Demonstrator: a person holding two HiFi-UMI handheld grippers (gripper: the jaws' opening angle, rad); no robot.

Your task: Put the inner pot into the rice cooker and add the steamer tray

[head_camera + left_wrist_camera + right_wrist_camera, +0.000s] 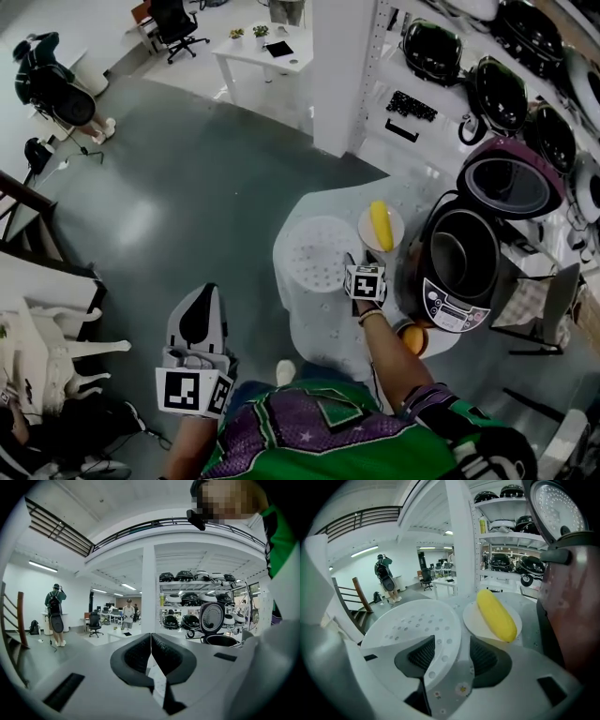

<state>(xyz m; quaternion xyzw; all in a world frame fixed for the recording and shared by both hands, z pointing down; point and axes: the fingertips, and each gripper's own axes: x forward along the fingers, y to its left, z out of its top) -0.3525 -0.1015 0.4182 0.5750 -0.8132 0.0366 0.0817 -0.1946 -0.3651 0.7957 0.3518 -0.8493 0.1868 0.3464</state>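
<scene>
The white perforated steamer tray (317, 253) lies flat on the round table, to the left of the black rice cooker (461, 281). The cooker's lid (511, 183) is raised, and a dark inner pot (462, 246) shows inside it. My right gripper (352, 261) reaches down to the tray's right rim. In the right gripper view the tray (412, 623) has its rim between the jaws of the right gripper (450, 656). The jaws stand partly apart, with a gap at the right pad. My left gripper (201, 309) hangs shut and empty, low over the floor and left of the table.
A yellow corn cob (382, 225) lies on a small white plate (364, 230) between tray and cooker. An orange (413, 338) sits at the table's near edge. Shelves of rice cookers (497, 89) stand behind the table. A white chair (47, 347) is at the far left.
</scene>
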